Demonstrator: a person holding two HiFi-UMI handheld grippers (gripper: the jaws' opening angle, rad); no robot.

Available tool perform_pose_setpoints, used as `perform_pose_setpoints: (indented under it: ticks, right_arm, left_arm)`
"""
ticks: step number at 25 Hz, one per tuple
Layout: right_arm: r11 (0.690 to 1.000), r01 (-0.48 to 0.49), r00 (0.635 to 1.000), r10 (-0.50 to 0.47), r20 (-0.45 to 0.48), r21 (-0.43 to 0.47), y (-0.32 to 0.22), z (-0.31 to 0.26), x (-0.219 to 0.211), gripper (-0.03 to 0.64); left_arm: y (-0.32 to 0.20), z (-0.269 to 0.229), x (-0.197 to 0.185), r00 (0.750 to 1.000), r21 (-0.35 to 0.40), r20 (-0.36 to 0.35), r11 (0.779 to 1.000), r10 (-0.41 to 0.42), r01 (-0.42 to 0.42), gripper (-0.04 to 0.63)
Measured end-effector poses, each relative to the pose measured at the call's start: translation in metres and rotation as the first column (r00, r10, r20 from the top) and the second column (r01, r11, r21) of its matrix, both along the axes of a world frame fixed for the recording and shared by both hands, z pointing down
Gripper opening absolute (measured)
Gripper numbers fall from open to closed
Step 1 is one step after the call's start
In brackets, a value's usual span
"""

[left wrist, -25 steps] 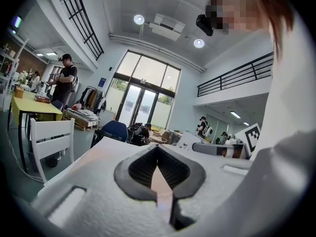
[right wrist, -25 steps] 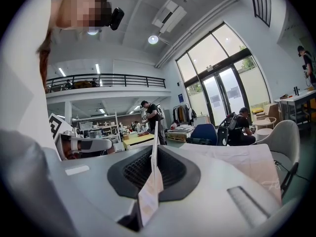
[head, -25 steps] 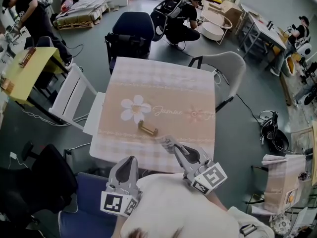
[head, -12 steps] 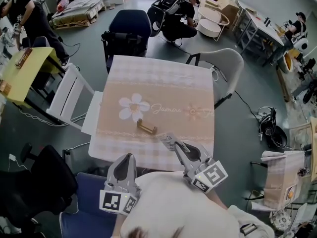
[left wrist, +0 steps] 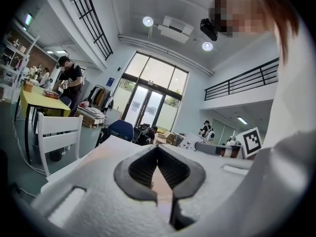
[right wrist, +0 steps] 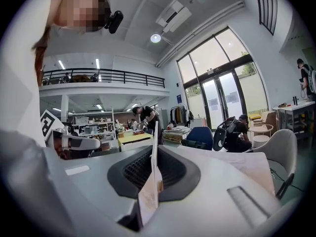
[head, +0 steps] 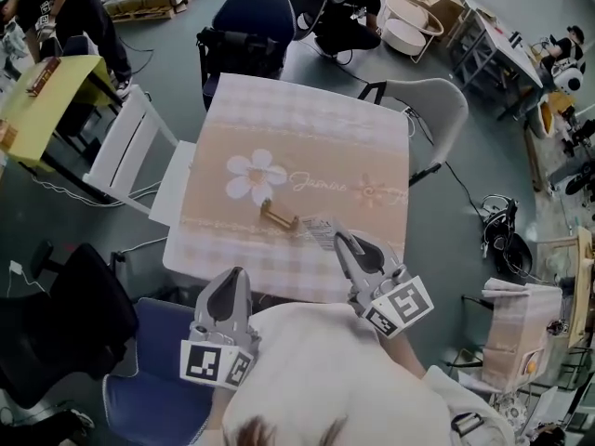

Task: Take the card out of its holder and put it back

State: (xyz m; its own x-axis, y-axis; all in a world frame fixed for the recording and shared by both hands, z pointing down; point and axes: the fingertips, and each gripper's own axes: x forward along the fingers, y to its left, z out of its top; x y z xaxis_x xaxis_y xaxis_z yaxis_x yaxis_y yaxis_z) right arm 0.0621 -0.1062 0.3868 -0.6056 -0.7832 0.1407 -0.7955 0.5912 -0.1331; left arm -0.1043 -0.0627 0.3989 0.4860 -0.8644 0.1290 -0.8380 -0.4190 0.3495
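Note:
A small wooden card holder (head: 277,216) lies near the middle of the pink flowered tablecloth (head: 307,137). Just to its right, apart from it, a pale printed card (head: 319,229) hangs over the cloth with my right gripper (head: 339,240) shut on it. In the right gripper view the card (right wrist: 149,196) stands edge-on, pinched between the dark pads (right wrist: 133,169) of the right gripper (right wrist: 154,149). My left gripper (head: 231,277) hovers at the table's near edge, left of the holder. Its jaws meet at the tips in the left gripper view, so the left gripper (left wrist: 157,148) is shut and holds nothing.
A white slatted chair (head: 130,161) stands at the table's left, a grey chair (head: 437,110) at the far right corner, a dark blue chair (head: 246,17) beyond. A yellow table (head: 42,100) is far left. People work in the background.
My right gripper has carried the card forward over the table, now level with the holder and beside it. The left gripper has barely moved. The head view has shifted slightly.

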Motion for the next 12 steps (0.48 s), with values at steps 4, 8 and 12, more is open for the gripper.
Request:
perform_pose_setpoints:
  ticks: [4, 8, 12]
  right_arm:
    - [0.999, 0.032, 0.999, -0.032, -0.023, 0.013, -0.020, 0.001, -0.009, 0.018]
    - [0.995, 0.095, 0.994, -0.094, -0.052, 0.016, -0.038, 0.008, -0.026, 0.018]
    - [0.991, 0.134, 0.989, -0.133, -0.063, 0.018, -0.053, 0.019, -0.039, 0.018]
  left_arm:
    - [0.001, 0.004, -0.009, 0.999, -0.016, -0.019, 0.999, -0.034, 0.033, 0.000]
    - [0.002, 0.006, -0.022, 0.996, -0.027, -0.040, 0.996, -0.084, 0.083, 0.000]
    - [0.001, 0.008, -0.032, 0.991, -0.032, -0.048, 0.992, -0.123, 0.121, 0.000]
